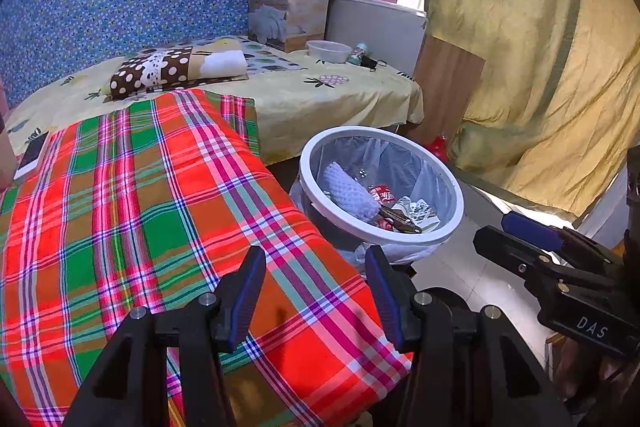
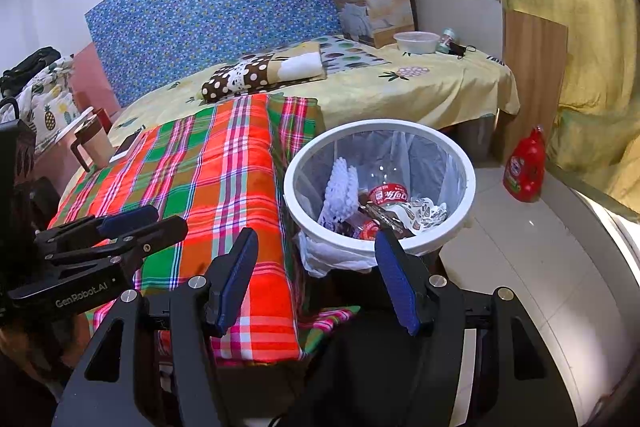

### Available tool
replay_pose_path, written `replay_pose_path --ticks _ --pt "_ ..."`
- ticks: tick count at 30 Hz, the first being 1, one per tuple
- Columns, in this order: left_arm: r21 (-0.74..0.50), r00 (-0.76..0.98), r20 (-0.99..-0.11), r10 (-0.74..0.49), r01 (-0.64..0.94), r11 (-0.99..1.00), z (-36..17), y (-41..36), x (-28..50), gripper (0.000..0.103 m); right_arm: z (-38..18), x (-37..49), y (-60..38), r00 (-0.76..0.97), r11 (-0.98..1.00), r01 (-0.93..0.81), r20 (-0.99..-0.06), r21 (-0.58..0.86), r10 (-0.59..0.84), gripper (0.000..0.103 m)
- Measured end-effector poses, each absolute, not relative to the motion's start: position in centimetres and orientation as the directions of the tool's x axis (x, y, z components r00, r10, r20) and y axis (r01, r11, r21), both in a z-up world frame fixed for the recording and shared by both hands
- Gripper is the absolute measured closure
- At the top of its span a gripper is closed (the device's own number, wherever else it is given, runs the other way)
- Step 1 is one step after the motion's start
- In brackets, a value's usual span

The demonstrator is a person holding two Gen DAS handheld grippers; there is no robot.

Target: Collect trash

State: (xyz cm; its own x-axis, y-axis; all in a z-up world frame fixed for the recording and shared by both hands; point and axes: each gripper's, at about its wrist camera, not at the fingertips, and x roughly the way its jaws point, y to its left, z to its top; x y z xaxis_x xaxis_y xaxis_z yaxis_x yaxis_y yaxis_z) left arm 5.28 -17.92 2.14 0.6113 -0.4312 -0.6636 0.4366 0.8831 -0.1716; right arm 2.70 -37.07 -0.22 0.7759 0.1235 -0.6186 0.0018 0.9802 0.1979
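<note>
While both tools hang apart over the bedside with nothing between their pads, the stock reads thus.

Left gripper (image 1: 316, 295): jaws spread wide, empty, poised above the plaid cloth (image 1: 160, 211) that covers the surface directly beneath it.

Right gripper (image 2: 316, 279): jaws spread wide, empty, with its left finger over the plaid cloth's edge and its right finger in front of the bin's near rim.

Trash bin (image 2: 380, 251): white-rimmed, round, lined with a clear bag; stands just ahead of the right gripper and ahead-right of the left one, close against the side of the plaid-covered surface.

Trash in bin: white foam netting (image 2: 340, 187), a clear bottle with red label (image 2: 388, 195), crumpled printed paper (image 2: 424, 215), a dark wrapper; all lie at the bin's bottom.

Red bottle (image 2: 524, 167): upright on the tiled floor, to the right beyond the bin.

Bed (image 1: 320, 95): yellow sheet, farther ahead of both grippers; carries a folded dotted cloth (image 1: 172, 67), a carton (image 1: 288, 7) and a plastic bowl (image 1: 328, 51).

Phone (image 1: 32, 155): on the plaid cloth's far left edge.

Mug (image 2: 92, 143): far left of the right gripper.
</note>
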Motion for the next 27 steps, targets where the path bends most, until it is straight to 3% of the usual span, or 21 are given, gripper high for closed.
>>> replay_pose_path --ticks 27 --pt "-0.123 0.629 -0.667 -0.400 0.436 0.892 1.37 -18.35 4.77 0.052 -0.38 2.81 -37.17 0.771 0.980 0.004 -0.625 0.201 0.124 0.041"
